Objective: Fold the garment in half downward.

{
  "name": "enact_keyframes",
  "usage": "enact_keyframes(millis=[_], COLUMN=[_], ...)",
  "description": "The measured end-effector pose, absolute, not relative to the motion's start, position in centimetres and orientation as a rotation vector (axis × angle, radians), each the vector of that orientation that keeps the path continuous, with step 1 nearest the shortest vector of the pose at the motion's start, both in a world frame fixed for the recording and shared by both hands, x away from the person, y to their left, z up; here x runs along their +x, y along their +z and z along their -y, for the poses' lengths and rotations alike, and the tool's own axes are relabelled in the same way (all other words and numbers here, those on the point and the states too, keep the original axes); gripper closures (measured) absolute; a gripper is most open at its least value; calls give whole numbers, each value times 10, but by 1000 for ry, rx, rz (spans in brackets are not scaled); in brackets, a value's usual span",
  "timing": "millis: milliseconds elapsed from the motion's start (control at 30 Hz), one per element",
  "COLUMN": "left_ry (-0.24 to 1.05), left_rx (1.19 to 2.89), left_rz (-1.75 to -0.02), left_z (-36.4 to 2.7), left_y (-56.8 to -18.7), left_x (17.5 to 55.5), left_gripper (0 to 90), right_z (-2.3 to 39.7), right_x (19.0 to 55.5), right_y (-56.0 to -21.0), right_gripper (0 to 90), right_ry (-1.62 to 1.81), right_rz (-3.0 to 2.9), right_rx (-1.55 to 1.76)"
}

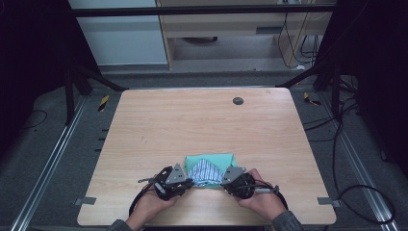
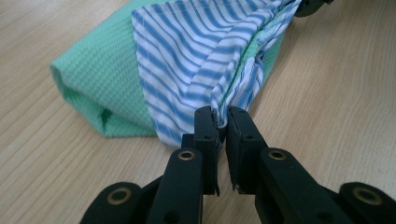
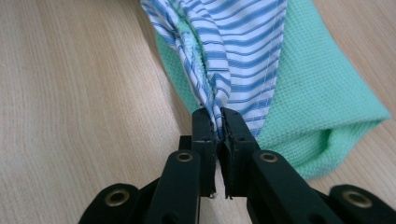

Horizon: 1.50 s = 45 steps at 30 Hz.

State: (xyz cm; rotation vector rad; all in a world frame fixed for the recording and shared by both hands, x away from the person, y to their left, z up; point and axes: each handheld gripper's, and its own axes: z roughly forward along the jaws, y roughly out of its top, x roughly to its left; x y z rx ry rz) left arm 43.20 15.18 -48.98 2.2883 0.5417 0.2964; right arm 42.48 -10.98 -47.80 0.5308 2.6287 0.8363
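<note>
A folded cloth, green knit outside with a blue-and-white striped lining, lies near the table's front edge. My left gripper pinches its near left corner; in the left gripper view the striped fabric is clamped between the jaws of that gripper. My right gripper is shut on the near right corner, and in the right gripper view the same striped fabric is caught between the tips of that gripper. The green layer sags behind.
The wooden table has a small dark round cap near its far edge. Black cables trail on the floor to the right. A pale cabinet stands beyond the table.
</note>
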Motion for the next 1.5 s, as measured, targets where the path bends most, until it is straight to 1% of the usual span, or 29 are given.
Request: enact_keyframes(millis=[100,200,433,567,633,767,800,967,1033,1100,1167,1233,1333,1433,1500], left_ry=[288,291,286,291,298,345,358,403,428,430,428,434,406,384,392], left_rx=[2279,2268,2262,2251,2248,2230,2221,2186,2177,2168,2164,2137,2136,2140,2138], left_rz=[-544,-542,-538,-540,-546,-591,-612,-746,-798,-840,-883,-929,-992,-1035,-1066], left_z=[-156,-158,-161,-165,-168,-178,-180,-193,-198,-204,-211,-220,-231,-241,-246], left_y=[-488,-485,-482,-480,-480,-479,-479,-479,-479,-479,-479,-478,-479,-479,-480], left_x=[428,425,419,413,411,412,413,425,430,437,446,457,477,497,509], left_gripper=[826,841,859,837,819,719,678,408,319,258,202,173,109,85,82], right_z=[113,118,131,142,149,164,167,185,191,196,202,207,215,222,225], right_x=[423,420,414,410,410,413,414,423,428,436,444,454,469,485,495], right_y=[-477,-477,-477,-478,-478,-477,-477,-478,-479,-481,-483,-485,-488,-488,-487], right_gripper=[799,764,737,693,644,515,466,284,217,154,120,77,73,80,83], right_ry=[843,857,862,858,852,844,839,825,820,826,835,841,837,845,850], right_rz=[-2621,-2615,-2604,-2587,-2575,-2531,-2515,-2423,-2390,-2369,-2345,-2321,-2278,-2236,-2214], right_rx=[530,541,577,617,641,738,768,921,987,1078,1145,1212,1263,1315,1343])
